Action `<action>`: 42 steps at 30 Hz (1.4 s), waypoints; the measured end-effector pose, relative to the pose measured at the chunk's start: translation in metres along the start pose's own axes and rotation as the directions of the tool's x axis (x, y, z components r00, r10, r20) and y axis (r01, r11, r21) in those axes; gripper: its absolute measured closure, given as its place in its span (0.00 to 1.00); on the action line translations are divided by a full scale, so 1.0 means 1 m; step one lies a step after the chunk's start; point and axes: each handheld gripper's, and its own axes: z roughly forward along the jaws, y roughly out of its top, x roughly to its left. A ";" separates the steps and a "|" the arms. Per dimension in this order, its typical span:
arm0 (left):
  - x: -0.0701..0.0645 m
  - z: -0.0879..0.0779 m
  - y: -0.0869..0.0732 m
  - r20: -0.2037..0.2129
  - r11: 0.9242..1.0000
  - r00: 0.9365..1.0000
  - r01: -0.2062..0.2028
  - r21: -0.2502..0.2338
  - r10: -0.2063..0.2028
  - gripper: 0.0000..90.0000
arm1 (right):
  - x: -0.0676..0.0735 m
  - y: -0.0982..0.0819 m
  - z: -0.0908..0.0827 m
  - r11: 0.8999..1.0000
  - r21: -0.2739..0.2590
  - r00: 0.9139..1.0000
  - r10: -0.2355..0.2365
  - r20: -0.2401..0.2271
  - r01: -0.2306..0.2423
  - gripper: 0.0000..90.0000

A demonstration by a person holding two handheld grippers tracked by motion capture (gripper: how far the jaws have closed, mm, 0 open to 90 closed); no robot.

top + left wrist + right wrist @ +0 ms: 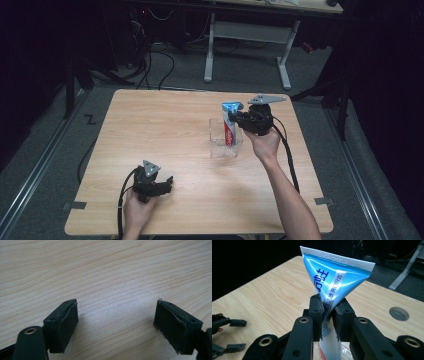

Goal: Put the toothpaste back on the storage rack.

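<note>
Toward the table's (165,120) right edge, the right tongs (239,120) pinch a toothpaste tube (229,125) standing upright in a clear box (220,145), which may tip if the tube catches its wall, while the left tongs (167,184) rest spread near the front edge.

Toothpaste tube (337,282) bottom end hidden behind right gripper (328,312) jaws and cut off by frame bottom. Clear box (220,145) walls barely readable in high view; tube's lower end blurred inside. Tube print too small there.
</note>
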 end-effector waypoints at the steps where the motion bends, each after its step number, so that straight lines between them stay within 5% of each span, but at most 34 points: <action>1: 0.000 0.000 0.000 0.000 1.000 1.000 0.001 -0.001 -0.001 0.22 | -0.001 -0.002 0.001 1.000 0.000 1.000 0.008 0.000 -0.008 0.86; 15: 0.000 0.000 0.000 0.001 1.000 1.000 -0.002 0.002 0.002 0.22 | -0.009 -0.015 0.014 0.997 0.040 0.998 0.064 -0.003 -0.064 0.86; 26: 0.000 0.000 0.000 0.001 1.000 1.000 -0.001 0.002 0.001 0.22 | -0.020 -0.028 0.015 0.988 0.039 0.988 0.151 -0.037 -0.149 0.86; 42: 0.000 0.000 0.000 0.000 1.000 1.000 0.001 0.002 -0.001 0.22 | -0.028 -0.029 0.018 0.993 0.029 0.993 0.112 0.020 -0.113 0.86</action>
